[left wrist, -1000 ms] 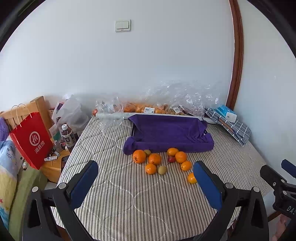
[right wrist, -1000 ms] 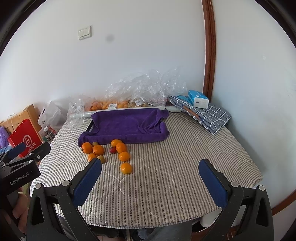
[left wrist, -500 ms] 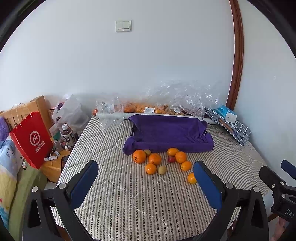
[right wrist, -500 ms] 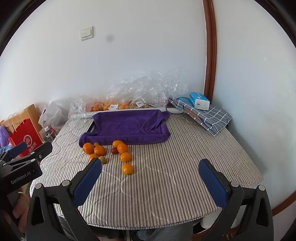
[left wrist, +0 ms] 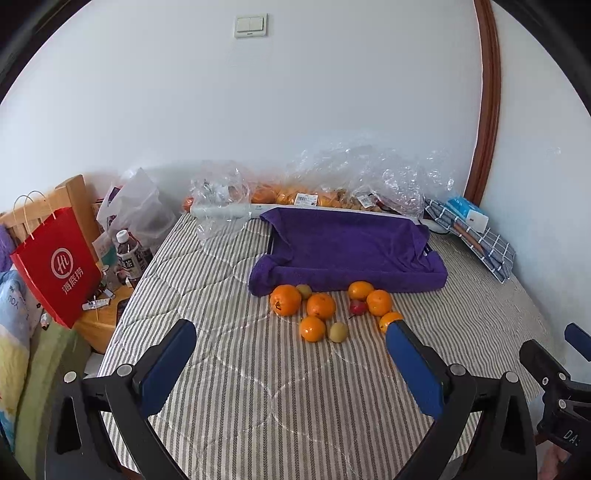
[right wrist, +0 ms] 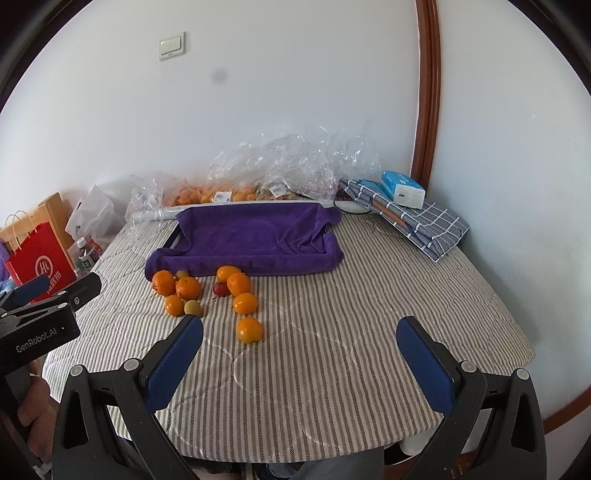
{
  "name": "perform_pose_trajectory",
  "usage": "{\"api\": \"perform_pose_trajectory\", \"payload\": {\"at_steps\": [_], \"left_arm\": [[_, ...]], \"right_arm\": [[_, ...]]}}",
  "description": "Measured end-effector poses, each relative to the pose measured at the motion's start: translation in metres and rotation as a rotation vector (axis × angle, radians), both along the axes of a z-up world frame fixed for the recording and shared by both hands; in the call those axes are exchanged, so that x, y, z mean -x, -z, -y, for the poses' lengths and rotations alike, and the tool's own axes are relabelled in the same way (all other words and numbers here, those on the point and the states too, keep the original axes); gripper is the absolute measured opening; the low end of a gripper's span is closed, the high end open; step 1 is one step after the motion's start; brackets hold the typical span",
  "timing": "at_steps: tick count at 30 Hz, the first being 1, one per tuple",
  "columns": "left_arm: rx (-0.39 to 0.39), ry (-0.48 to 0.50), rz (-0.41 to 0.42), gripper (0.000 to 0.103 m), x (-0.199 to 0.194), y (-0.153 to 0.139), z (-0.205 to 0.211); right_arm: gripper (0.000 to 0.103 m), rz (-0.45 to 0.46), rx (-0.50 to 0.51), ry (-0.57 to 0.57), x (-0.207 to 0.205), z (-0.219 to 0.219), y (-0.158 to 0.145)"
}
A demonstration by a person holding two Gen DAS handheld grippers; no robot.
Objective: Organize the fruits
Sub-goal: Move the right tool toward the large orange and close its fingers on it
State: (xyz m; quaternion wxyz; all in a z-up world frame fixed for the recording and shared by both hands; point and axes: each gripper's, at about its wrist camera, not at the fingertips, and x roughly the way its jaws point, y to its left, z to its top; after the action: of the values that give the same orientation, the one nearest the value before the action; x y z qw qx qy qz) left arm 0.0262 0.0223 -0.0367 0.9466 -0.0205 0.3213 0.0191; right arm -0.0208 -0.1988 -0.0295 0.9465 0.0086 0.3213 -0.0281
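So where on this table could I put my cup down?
The striped cloth lies bare right of the loose oranges and before the purple towel. The back edge is crowded with plastic bags and a checked cloth.

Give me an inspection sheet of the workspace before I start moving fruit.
Surface: table under a striped quilted cover.
Job's things: loose oranges, two small greenish fruits, one small red fruit, all in front of the purple towel-lined tray; tray holds no fruit.
Clutter: clear plastic bags with more fruit at the wall, checked cloth, tissue pack.
Grippers: left gripper and right gripper both open, holding nothing.
Cables: nothing seen.
Surroundings: red paper bag, bottles, wall switch.
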Motion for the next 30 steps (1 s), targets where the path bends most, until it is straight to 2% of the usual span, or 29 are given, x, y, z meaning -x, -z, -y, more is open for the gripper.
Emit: {"api": "perform_pose_trajectory", "payload": {"at_steps": [5, 8, 10, 14, 20, 22, 24, 27, 30], "left_arm": [[0.008, -0.008, -0.063, 0.103, -0.025, 0.033, -0.007], [-0.016, -0.034, -0.104, 0.103, -0.036, 0.054, -0.013], [-0.002, -0.048, -0.138, 0.103, -0.045, 0.067, -0.021], [0.027, -0.088, -0.191, 0.103, -0.059, 0.090, -0.037], [0.011, -0.123, -0.251, 0.098, -0.072, 0.110, -0.055], [0.027, -0.116, -0.267, 0.092, -0.072, 0.115, -0.059], [0.039, -0.111, -0.270, 0.091, -0.073, 0.121, -0.065], [0.070, -0.112, -0.277, 0.086, -0.075, 0.128, -0.072], [0.088, -0.113, -0.246, 0.085, -0.075, 0.128, -0.074]], "right_arm": [[0.103, -0.034, 0.048, -0.030, -0.026, -0.007, 0.032], [0.102, -0.084, 0.058, -0.056, -0.044, -0.009, 0.057], [0.099, -0.121, 0.049, -0.072, -0.054, -0.009, 0.072], [0.092, -0.173, 0.004, -0.108, -0.073, -0.012, 0.100], [0.084, -0.209, -0.127, -0.179, -0.093, -0.021, 0.124], [0.075, -0.216, -0.141, -0.181, -0.101, -0.025, 0.130], [0.067, -0.239, -0.158, -0.185, -0.108, -0.028, 0.136], [0.061, -0.216, -0.142, -0.191, -0.110, -0.035, 0.138], [0.044, -0.217, -0.132, -0.207, -0.111, -0.040, 0.139]]}}
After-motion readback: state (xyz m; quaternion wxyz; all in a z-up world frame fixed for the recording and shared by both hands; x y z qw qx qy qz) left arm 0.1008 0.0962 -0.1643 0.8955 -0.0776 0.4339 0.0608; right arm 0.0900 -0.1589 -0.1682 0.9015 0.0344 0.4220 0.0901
